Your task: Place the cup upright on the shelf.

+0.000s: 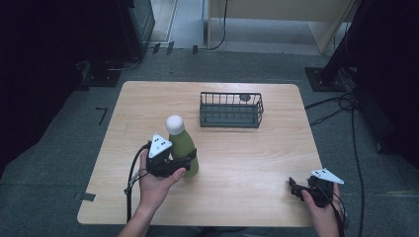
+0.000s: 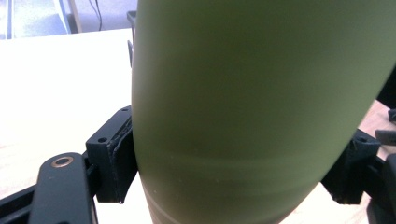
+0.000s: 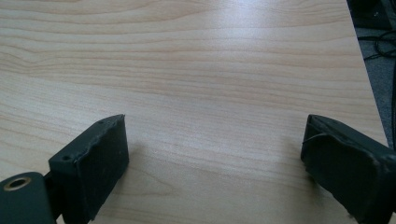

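Note:
A green bottle [image 1: 184, 146] with a white cap [image 1: 175, 123] stands upright on the wooden table [image 1: 247, 158], left of centre. My left gripper [image 1: 188, 159] is shut on the bottle's lower body, a hand behind it. In the left gripper view the bottle [image 2: 252, 107] rises between the two black pads [image 2: 122, 158], which press its sides. My right gripper [image 1: 292, 187] rests low near the table's front right corner, open. The right gripper view shows its pads [image 3: 100, 158] wide apart over bare wood [image 3: 201, 84], nothing between them.
A dark wire basket [image 1: 230, 109] stands at the back centre of the table, with a small dark round thing [image 1: 244, 98] at its far side. Cables [image 1: 341, 103] trail on the grey floor to the right. Dark equipment stands at both sides.

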### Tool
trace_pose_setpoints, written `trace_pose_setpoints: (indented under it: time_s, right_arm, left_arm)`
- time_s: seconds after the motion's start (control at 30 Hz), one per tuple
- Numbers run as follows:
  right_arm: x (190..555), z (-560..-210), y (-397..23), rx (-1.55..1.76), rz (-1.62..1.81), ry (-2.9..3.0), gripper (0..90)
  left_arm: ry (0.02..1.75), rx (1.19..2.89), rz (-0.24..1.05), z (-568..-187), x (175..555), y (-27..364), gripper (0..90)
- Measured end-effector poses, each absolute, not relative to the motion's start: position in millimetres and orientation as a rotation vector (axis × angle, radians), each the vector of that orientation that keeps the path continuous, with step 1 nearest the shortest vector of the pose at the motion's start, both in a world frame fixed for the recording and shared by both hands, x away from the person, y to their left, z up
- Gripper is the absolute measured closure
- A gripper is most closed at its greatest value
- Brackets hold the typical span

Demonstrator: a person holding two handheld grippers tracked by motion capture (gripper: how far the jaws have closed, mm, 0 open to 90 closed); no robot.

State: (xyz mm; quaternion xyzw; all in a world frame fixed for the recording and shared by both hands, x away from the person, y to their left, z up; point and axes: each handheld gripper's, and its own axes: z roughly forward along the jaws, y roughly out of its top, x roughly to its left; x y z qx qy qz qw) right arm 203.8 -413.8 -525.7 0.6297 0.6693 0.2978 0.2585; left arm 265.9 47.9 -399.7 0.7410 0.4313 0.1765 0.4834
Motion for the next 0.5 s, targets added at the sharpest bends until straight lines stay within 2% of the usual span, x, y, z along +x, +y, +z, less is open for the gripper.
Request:
trace_pose_setpoints:
  time_s: [0.5]
  right_arm:
    - [204, -526, -414, 1.707, 0.807, 1.815, 7.1]
  left_arm:
    - [1.042, 1.811, 0.422, -381, 306, 26, 20.7]
